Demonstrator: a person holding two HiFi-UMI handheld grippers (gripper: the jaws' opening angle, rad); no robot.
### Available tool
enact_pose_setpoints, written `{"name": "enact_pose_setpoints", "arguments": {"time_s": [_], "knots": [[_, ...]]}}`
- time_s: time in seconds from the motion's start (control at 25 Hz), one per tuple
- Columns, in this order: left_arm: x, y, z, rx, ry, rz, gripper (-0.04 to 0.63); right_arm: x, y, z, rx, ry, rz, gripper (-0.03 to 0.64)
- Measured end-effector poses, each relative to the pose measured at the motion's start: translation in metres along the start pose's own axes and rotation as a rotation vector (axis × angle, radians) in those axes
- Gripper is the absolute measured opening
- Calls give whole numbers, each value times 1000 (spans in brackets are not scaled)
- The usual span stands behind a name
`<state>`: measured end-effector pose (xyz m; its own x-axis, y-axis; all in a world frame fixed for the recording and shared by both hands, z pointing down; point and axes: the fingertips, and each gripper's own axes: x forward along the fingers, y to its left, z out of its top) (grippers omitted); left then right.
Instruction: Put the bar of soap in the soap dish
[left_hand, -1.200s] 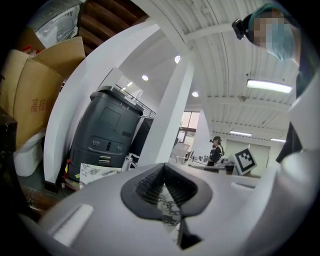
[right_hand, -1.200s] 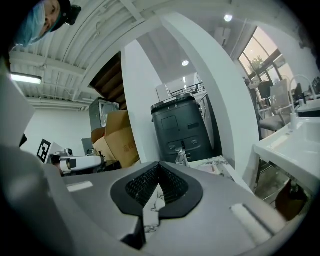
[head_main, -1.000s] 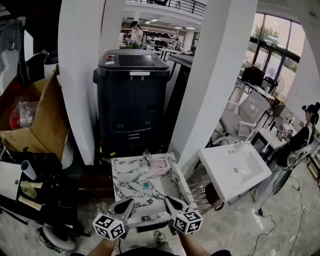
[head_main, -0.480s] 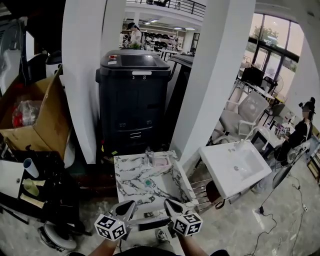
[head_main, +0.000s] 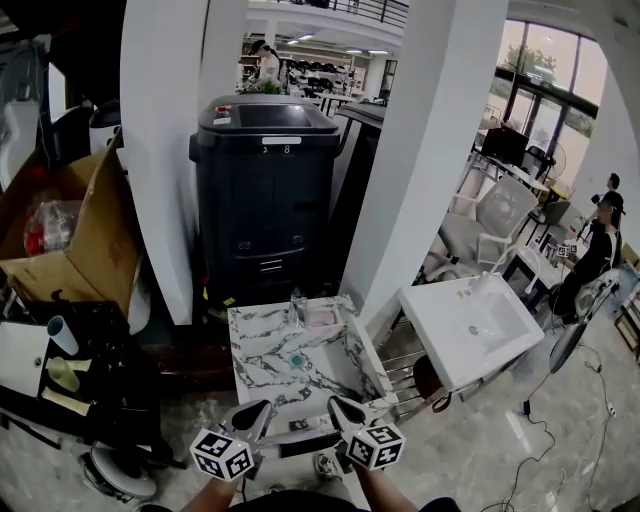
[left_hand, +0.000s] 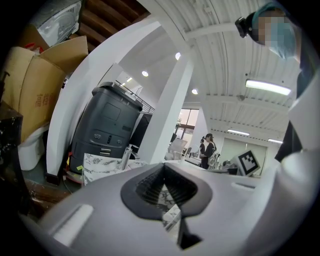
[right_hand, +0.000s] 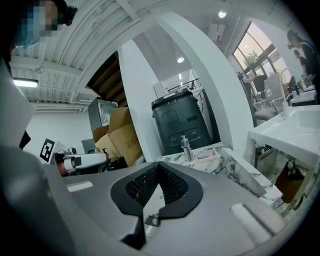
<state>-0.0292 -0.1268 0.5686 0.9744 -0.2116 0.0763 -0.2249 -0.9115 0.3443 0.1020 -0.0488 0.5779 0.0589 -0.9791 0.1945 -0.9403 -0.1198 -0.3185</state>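
though near the marble sink, left gripper, right gripper closed, empty

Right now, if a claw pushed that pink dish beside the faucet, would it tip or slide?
The pink dish looks low and flat, so it probably won't tip. It rests on the smooth marble sink rim by the faucet, so it would likely slide easily.
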Motion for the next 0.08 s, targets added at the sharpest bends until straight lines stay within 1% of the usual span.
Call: {"name": "enact_pose_setpoints", "arguments": {"time_s": [0.08], "knots": [[0, -1, -1, -2, 2, 0, 52, -1, -1, 0, 0, 1, -1, 2]]}}
